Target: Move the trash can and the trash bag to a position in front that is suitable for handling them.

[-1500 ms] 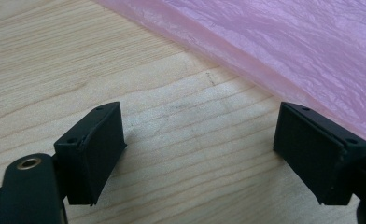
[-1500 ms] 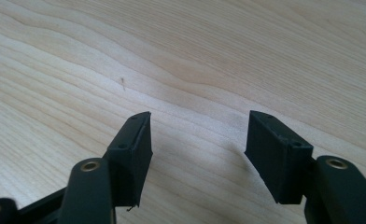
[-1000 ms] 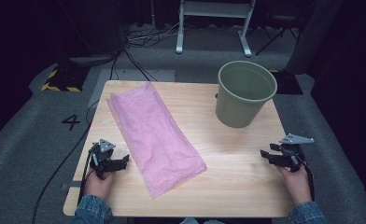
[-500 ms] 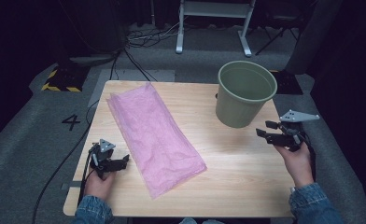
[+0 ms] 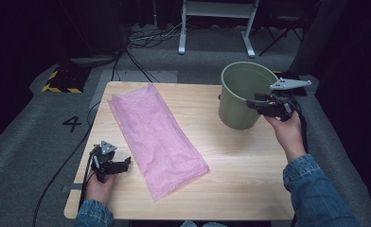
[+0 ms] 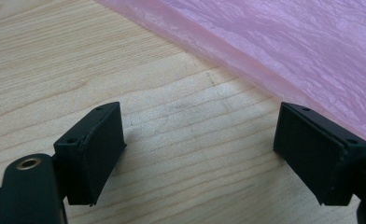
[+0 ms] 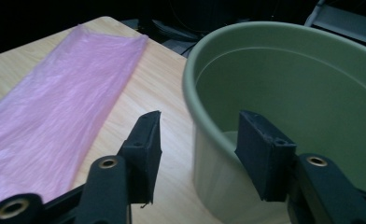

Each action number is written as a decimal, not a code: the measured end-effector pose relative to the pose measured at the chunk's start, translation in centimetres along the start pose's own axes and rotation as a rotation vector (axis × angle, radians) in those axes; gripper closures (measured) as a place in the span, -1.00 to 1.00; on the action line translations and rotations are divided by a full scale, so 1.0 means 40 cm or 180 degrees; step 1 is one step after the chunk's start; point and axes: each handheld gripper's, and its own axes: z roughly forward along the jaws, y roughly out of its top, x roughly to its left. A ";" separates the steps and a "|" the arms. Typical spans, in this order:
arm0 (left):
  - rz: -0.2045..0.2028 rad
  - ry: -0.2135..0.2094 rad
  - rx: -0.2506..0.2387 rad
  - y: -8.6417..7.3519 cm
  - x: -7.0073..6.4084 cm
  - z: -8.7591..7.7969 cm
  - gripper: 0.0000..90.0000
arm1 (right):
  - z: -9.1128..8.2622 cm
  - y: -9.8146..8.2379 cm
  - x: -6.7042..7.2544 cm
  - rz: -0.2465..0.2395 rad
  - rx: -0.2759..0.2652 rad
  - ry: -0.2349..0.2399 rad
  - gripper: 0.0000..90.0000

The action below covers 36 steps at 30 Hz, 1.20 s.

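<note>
My right hand-held gripper has been closing, jaws straddling the near rim of the green bucket on the worktop without pinching it, presumably to steady it, while my left hand-held gripper rests open beside the pink bag.

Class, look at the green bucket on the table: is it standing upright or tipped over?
Upright. The green bucket stands on its base on the table, its open mouth facing up, with the rim level in the high view.
</note>
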 end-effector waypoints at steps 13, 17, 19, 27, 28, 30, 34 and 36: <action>0.0014 -0.0013 0.0000 -0.003 0.000 -0.003 -0.64 | 0.081 0.003 -0.017 0.0009 0.0168 0.0291 0.48; 0.0019 -0.0016 0.0003 -0.003 0.000 -0.004 -0.64 | 0.055 -0.010 0.007 -0.0038 0.0167 0.0415 0.46; 0.0016 -0.0018 0.0006 -0.004 -0.001 -0.004 -0.64 | 0.048 -0.014 0.015 -0.0059 0.0169 0.0442 0.46; 0.0023 -0.0024 -0.0004 -0.005 -0.001 -0.004 -0.64 | -0.020 -0.057 0.088 -0.0193 0.0115 0.0631 0.43; 0.0023 -0.0025 -0.0004 -0.005 -0.001 -0.004 -0.64 | -0.028 -0.062 0.097 -0.0212 0.0114 0.0660 0.43; 0.0023 -0.0024 -0.0004 -0.005 -0.001 -0.004 -0.64 | -0.044 -0.071 0.117 -0.0251 0.0110 0.0713 0.43; 0.0024 -0.0026 -0.0004 -0.005 -0.001 -0.004 -0.64 | -0.071 -0.087 0.154 -0.0301 0.0111 0.0820 0.42; 0.0024 -0.0026 -0.0003 -0.004 -0.001 -0.004 -0.64 | -0.083 -0.092 0.172 -0.0335 0.0122 0.0859 0.42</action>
